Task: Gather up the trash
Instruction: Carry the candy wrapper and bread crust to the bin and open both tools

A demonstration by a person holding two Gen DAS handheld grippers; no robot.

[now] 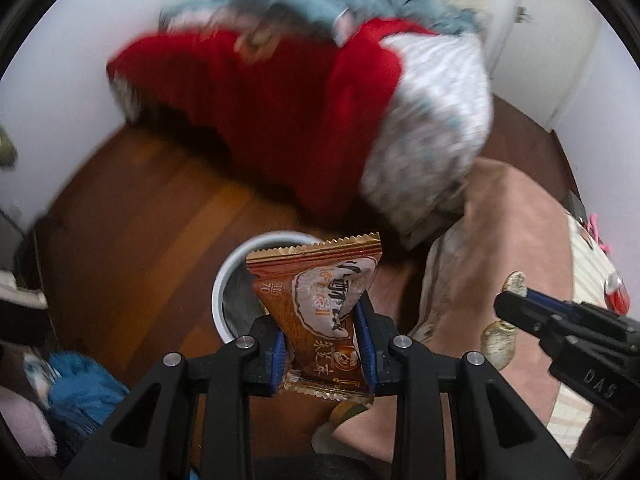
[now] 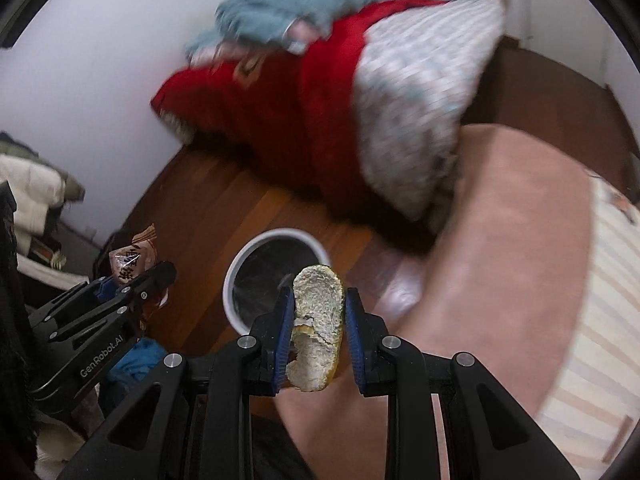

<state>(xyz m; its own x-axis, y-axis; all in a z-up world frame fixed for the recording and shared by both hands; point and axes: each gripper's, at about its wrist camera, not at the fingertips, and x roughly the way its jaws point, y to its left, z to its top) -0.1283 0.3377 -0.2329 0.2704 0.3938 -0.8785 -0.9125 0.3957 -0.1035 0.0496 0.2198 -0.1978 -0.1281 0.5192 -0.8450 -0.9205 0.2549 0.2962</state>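
My left gripper point(image 1: 322, 316) is shut on a brown and gold snack wrapper point(image 1: 320, 312), held above a white round bin point(image 1: 228, 276) that stands on the wooden floor. My right gripper point(image 2: 318, 300) is shut on a piece of pale fruit peel point(image 2: 318, 320), held just in front of the same bin point(image 2: 240, 264), whose inside is dark. The right gripper also shows in the left wrist view point(image 1: 516, 300) at the right, with peel at its tip. The left gripper point(image 2: 160, 276) with the wrapper point(image 2: 132, 260) shows at the left of the right wrist view.
A heap of red, grey-blue and white patterned clothes point(image 1: 300, 92) lies behind the bin against a white wall. A pink blanket point(image 1: 500, 248) on a bed fills the right side. Blue cloth point(image 1: 80, 388) and other clutter lie on the floor at the left.
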